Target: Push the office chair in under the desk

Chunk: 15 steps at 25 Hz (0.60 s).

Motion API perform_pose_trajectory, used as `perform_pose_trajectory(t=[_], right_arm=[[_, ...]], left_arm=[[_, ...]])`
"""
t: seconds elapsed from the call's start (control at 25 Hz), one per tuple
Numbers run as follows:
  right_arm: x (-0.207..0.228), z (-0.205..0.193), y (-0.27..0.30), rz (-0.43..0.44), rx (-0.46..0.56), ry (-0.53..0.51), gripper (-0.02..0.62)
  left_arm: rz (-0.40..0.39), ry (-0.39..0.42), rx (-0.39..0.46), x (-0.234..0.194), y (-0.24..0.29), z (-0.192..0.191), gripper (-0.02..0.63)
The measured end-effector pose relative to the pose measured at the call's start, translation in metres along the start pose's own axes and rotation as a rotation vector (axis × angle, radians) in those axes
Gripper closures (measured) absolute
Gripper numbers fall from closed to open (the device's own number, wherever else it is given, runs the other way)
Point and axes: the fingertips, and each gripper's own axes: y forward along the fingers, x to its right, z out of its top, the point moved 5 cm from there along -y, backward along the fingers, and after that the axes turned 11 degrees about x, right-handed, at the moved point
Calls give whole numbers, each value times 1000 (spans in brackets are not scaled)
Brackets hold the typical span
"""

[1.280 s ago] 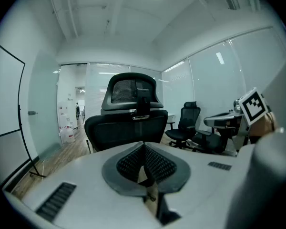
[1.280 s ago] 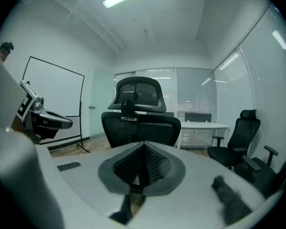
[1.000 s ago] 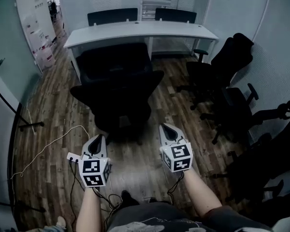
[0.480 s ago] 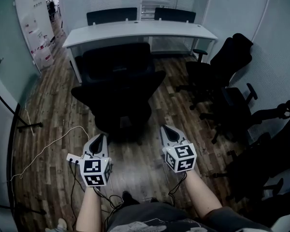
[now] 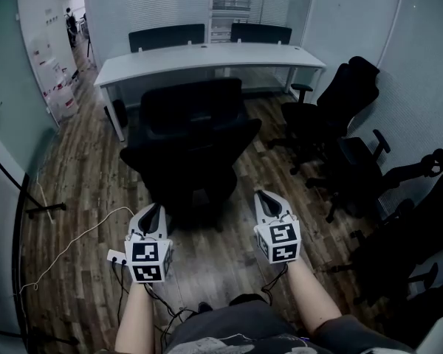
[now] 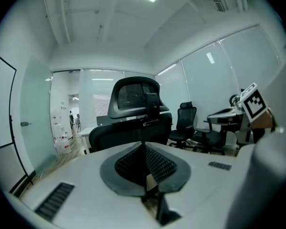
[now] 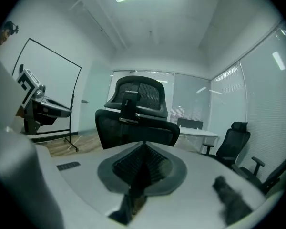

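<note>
Now left tool [image 5: 153, 209] nearer office chair [image 5: 192, 135]

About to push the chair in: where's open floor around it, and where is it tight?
Bare floor lies left of the office chair, up to the left wall. A white cable crosses its near end. Spare chairs crowd the right side.

The office chair [image 5: 192, 146] stands on the wooden floor [image 5: 81, 161] at the near long edge of the white bench [image 5: 207, 54], its back turned to the person. Both tongs point at it with jaws together: the left tongs [image 5: 152, 211] off its left side, the right tongs [image 5: 266, 198] off its right, each near the chair. Two spare chairs [image 5: 168, 35] stand beyond the bench's far edge, and further chairs [image 5: 332, 116] crowd the right wall. A white cable [image 5: 74, 234] lies on the floor at the left.
</note>
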Motion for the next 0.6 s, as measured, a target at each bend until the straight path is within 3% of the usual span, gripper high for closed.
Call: perform_pose_trajectory(t=[0.32,0.36,0.44,0.6], right_arm=[[-3,-5,17,-40,-48,-72,552],[0,-6,22,-38,-53,-75,532],[4,-8,33,-31,-62,-73,500],[13,-11,60,0,-79,-87,439]], left_arm=[[-13,32,5,-26,18,-7,582],[-20,46,2,-27,22,-7,568],[-32,70,-10,-30,31,-7,475],[-15,115,-22,-37,52,-7,411]])
